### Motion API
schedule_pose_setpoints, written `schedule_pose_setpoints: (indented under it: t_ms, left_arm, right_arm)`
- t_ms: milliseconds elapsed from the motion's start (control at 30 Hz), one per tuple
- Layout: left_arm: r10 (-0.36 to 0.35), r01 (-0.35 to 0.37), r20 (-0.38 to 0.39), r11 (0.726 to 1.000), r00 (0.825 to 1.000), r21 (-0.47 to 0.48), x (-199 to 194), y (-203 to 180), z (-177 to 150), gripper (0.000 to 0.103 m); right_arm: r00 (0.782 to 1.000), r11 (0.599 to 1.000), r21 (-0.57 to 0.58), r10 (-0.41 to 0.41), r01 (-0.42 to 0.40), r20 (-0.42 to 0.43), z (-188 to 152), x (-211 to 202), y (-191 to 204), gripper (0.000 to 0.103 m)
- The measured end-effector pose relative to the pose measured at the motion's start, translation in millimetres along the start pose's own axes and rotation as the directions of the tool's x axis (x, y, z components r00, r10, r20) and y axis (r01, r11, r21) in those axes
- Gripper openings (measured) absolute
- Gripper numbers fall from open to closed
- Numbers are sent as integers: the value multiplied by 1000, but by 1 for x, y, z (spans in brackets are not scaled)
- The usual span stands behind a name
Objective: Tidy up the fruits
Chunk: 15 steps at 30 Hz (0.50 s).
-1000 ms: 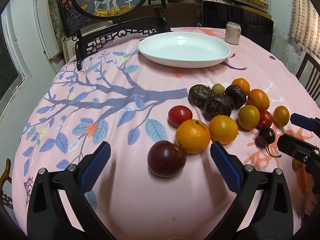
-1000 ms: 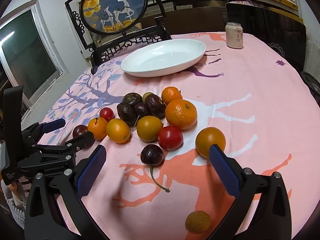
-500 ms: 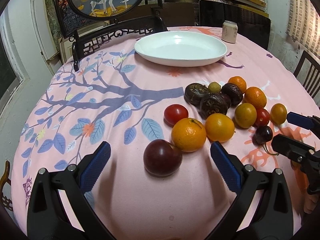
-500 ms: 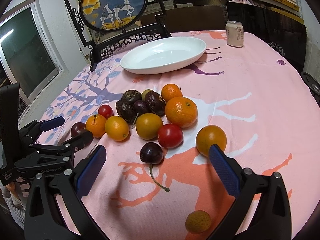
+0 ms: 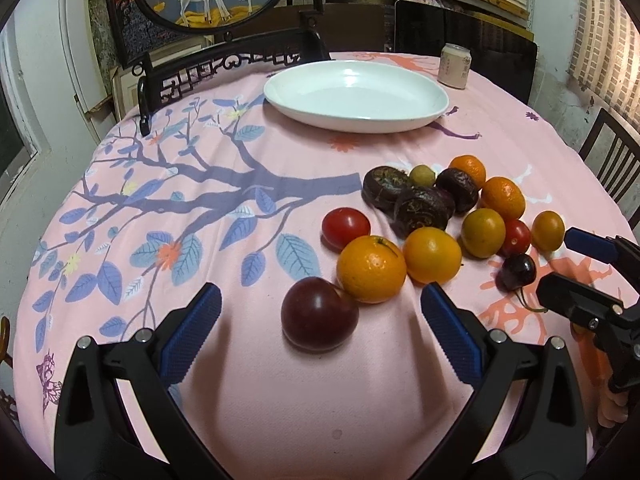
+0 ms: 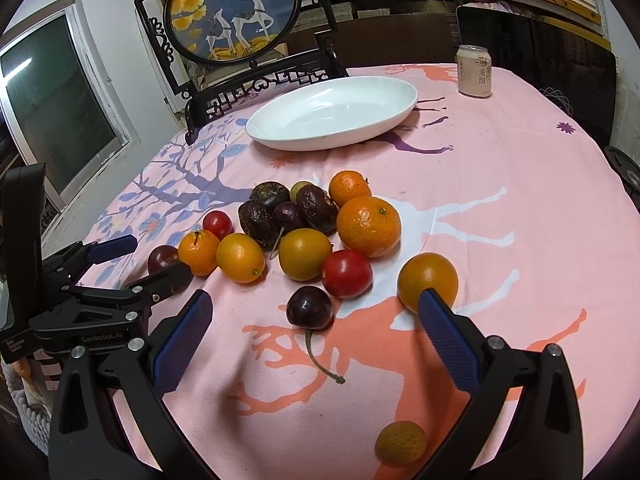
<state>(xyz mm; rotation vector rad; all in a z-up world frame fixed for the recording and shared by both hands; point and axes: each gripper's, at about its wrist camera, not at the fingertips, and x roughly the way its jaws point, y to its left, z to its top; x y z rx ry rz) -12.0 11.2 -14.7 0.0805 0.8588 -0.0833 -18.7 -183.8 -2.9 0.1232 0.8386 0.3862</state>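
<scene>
Left tongs (image 5: 320, 336) have advanced: the dark plum (image 5: 319, 313) now sits between their spread blades, untouched. Right tongs (image 6: 316, 338) likewise apart, straddling the cherry (image 6: 309, 306). Tabletop (image 5: 180, 184) left of the fruit lies open; white plate (image 5: 356, 96) stands well beyond.

Both cameras sit low over the worktop (image 5: 120, 208), each looking forward between its own tongs toward the far chairs. The left wrist view is close to the fruit heap (image 5: 436, 220) at centre right; the right wrist view has it at centre left (image 6: 304, 228). Both share the white plate (image 5: 424, 116) (image 6: 280, 142) and can (image 5: 454, 66) (image 6: 475, 72) in the upper frame.
</scene>
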Motion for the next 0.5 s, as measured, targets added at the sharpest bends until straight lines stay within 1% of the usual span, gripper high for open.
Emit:
schedule_pose_setpoints:
  t_ms: [167, 367, 500]
  left_arm:
    - [3, -3, -1, 1000, 1000, -12, 0, 2, -1, 101]
    - [41, -42, 27, 999, 999, 12, -5, -2, -1, 101]
    - [34, -34, 28, 999, 999, 9, -5, -1, 0, 101]
  right_arm:
    - [1000, 1000, 4, 0, 0, 1, 0, 0, 0, 102]
    - [1000, 1000, 5, 1, -1, 4, 1, -1, 0, 102]
    - [1000, 1000, 5, 2, -2, 4, 1, -1, -1, 102]
